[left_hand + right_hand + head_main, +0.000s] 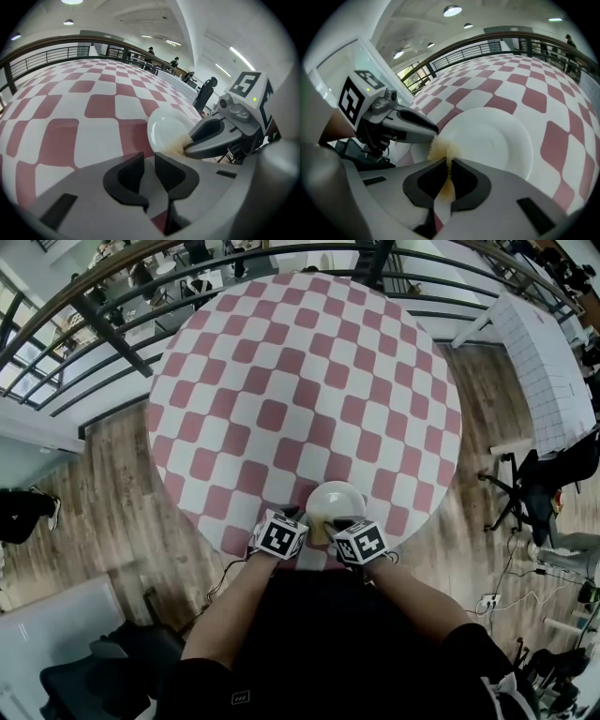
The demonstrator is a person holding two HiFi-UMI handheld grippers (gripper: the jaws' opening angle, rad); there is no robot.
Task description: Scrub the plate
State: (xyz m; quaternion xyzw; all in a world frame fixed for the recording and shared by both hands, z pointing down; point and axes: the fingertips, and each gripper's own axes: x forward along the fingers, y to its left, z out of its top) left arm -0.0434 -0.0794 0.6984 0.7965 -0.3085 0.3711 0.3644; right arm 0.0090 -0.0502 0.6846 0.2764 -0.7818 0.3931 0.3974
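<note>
A white plate (337, 501) lies on the pink-and-white checked round table (281, 381), close to its near edge. My left gripper (296, 516) is at the plate's left rim, and its jaws (150, 161) stand narrowly apart with the rim between them, shut on it. My right gripper (337, 523) is shut on a thin yellowish scrub pad (443, 149), whose frayed end rests on the plate's near-left part (492, 140). In the right gripper view the left gripper (435, 131) sits just left of the pad. In the left gripper view the right gripper (187, 144) presses the pad (180, 148) on the plate (168, 129).
A dark metal railing (112, 296) curves round the table's far side. Wooden floor (112, 512) surrounds the table. A black office chair (534, 488) and a white panel (548, 371) stand to the right. The person's arms (234, 606) reach in from below.
</note>
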